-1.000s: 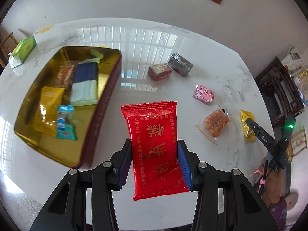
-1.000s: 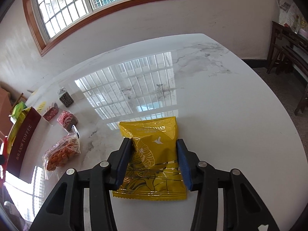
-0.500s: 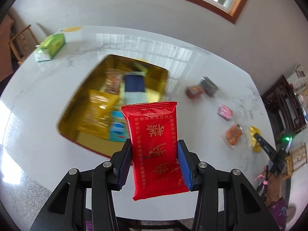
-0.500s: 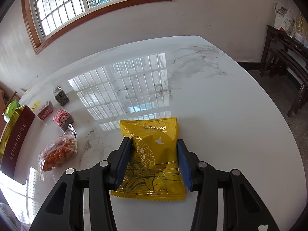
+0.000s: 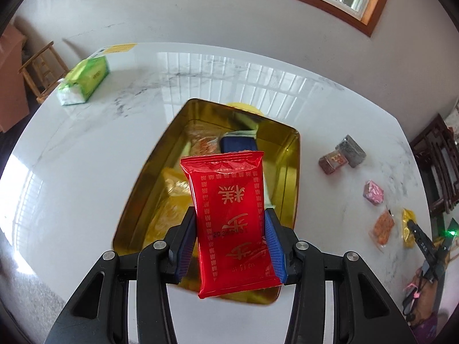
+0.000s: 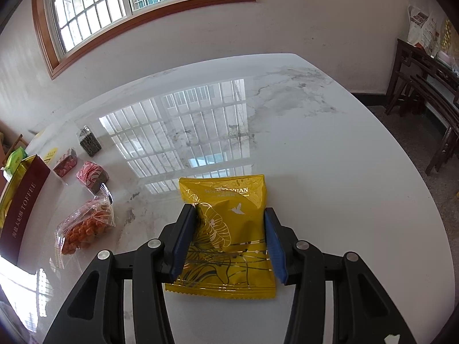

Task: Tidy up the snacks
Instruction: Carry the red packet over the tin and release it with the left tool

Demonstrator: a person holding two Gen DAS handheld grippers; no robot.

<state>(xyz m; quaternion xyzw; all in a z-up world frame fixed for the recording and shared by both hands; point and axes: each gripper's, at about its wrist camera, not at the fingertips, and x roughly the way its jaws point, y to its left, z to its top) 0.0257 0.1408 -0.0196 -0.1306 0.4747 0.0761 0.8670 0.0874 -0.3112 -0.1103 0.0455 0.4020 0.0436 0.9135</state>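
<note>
My left gripper (image 5: 231,223) is shut on a red snack packet (image 5: 229,218) and holds it in the air above the near end of the gold tin (image 5: 289,177). The tin holds several snacks, among them a blue packet (image 5: 238,143) and a yellow packet (image 5: 169,200). My right gripper (image 6: 229,229) has its fingers around a yellow snack packet (image 6: 229,229) that lies on the white marble table (image 6: 315,172); the pads touch its sides. The right gripper also shows at the right edge of the left wrist view (image 5: 424,243).
Loose snacks lie on the table: a dark box (image 6: 89,141), a red box (image 6: 65,162), a pink packet (image 6: 91,173) and a clear bag of orange snacks (image 6: 86,226). A green tissue pack (image 5: 84,80) lies far left. Dark wooden chairs (image 6: 424,86) stand at the right.
My left gripper has carried the red packet leftward to above the tin, which now lies straight under it. The right gripper has stayed around the yellow packet, shifting only slightly.
</note>
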